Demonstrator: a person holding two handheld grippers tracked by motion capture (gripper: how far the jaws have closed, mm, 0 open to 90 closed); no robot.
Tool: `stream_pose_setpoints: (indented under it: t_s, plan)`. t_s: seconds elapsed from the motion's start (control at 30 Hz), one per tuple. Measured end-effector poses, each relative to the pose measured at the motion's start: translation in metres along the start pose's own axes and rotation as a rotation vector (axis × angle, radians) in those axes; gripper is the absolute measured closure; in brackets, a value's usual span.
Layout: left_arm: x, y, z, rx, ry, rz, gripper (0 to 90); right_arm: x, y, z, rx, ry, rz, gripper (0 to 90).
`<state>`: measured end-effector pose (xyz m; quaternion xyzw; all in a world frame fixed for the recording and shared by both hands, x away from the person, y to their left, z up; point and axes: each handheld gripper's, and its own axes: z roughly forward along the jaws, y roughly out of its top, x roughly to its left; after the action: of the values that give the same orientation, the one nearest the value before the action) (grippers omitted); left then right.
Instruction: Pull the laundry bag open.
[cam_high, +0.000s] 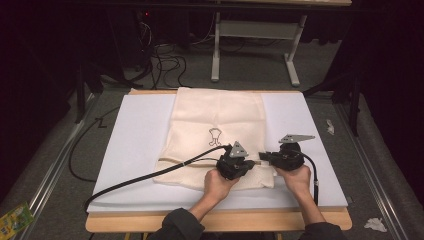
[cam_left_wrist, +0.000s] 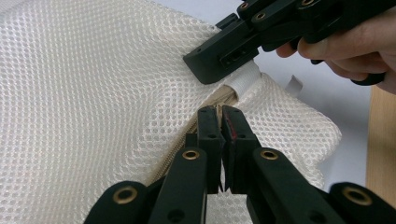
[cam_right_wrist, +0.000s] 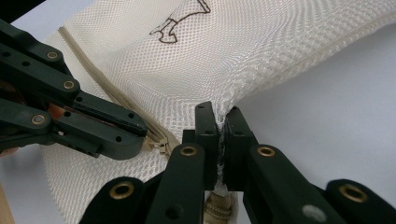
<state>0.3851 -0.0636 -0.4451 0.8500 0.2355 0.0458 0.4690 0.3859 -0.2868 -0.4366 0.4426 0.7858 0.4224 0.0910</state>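
So the count: one cream mesh laundry bag (cam_high: 217, 135) with one zipper (cam_left_wrist: 187, 135) and one little printed drawing (cam_high: 215, 136) on it, lying on one white board (cam_high: 135, 150) on one wooden tabletop (cam_high: 225, 220). Two grippers, the left gripper (cam_high: 235, 162) and the right gripper (cam_high: 285, 157), one per hand, so two hands. On the floor there's one green packet (cam_high: 15, 217) and two bits of crumpled white paper (cam_high: 375, 224).

A cream mesh bag (cam_high: 215, 135) lay flat on the white table (cam_high: 130, 150), a small outline figure (cam_high: 215, 135) printed mid-cloth. Its beige zipper (cam_right_wrist: 112, 93) ran along the near edge, the right end bunched and lifted.
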Motion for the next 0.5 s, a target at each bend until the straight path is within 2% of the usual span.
stream_pose_setpoints:
  t_s: [0.23, 0.5]
  plan:
    - [-0.0003, -0.0001, -0.0033, -0.006, 0.01, 0.025, 87.2, 0.0004, 0.0001, 0.0003, -0.002, -0.002, 0.0, 88.3]
    - [0.0007, 0.0003, -0.005, -0.002, 0.019, 0.032, 87.2, 0.0005, 0.0005, 0.0003, 0.007, -0.005, -0.01, 88.3]
